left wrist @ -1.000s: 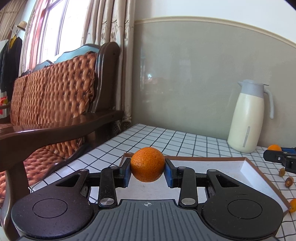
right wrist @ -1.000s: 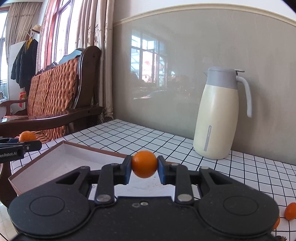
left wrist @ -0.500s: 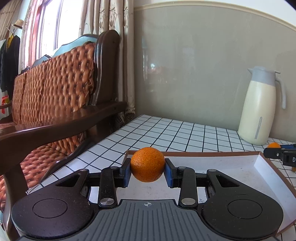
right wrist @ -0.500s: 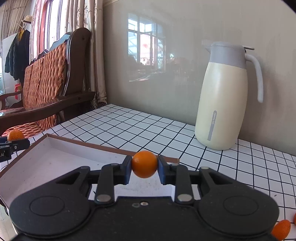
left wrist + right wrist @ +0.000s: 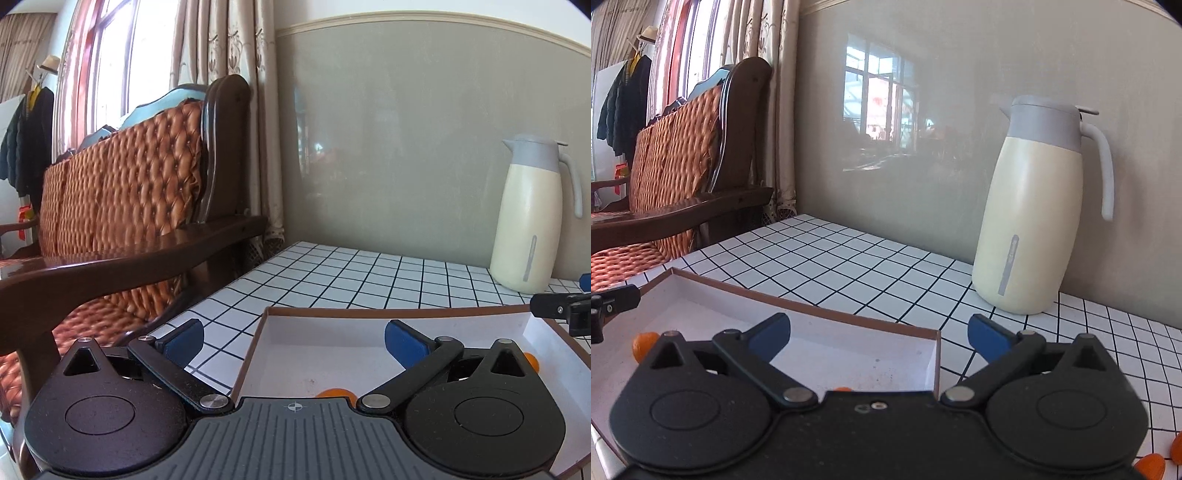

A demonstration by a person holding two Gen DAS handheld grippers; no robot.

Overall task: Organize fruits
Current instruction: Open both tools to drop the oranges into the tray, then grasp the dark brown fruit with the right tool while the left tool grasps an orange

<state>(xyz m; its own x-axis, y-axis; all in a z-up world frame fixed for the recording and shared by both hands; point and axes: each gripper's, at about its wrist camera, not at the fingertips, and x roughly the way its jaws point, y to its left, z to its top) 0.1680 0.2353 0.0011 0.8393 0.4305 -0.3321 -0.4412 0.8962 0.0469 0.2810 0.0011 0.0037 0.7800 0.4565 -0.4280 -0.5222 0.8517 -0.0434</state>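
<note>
Both oranges have dropped into the box (image 5: 369, 314); left gripper (image 5: 293, 338) and right gripper (image 5: 877, 338) jaws have just opened wide, empty; withdraw toward 6 o'clock, lifting clear of the rim

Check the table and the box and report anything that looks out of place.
A few small orange fruits lie loose on the checkered table at the lower right, outside the box, while other fruit already sits inside it. Nothing looks spilled or damaged; the jug stands upright.
</note>
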